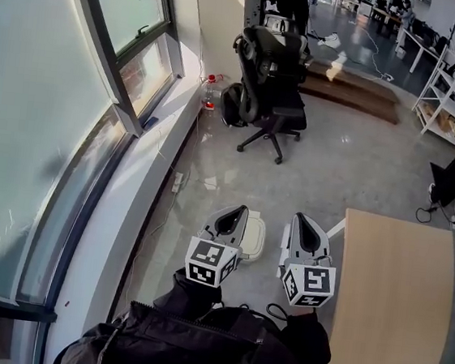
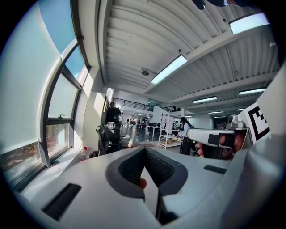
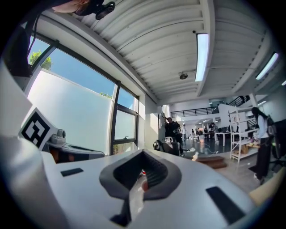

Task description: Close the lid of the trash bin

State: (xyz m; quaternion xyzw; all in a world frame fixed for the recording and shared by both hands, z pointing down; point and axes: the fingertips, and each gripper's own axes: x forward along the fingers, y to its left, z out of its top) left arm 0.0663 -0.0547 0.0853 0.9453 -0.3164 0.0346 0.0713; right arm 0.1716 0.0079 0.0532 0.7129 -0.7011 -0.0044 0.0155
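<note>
The white left gripper (image 1: 235, 212) and white right gripper (image 1: 305, 221), jaws pressed together on nothing, hang side by side above a white rounded trash bin (image 1: 254, 239) beside a pale wooden table (image 1: 394, 294).

Daylight from the windows (image 1: 43, 115) glares on the floor (image 1: 350, 146); edges bulge.

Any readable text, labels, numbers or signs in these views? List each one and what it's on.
No readable words or numbers in any view.
Left marker cube on the left gripper: black-and-white square code only, no letters.
Right marker cube on the right gripper: square code only, no letters.
Red-capped bottle: label too small to read.
</note>
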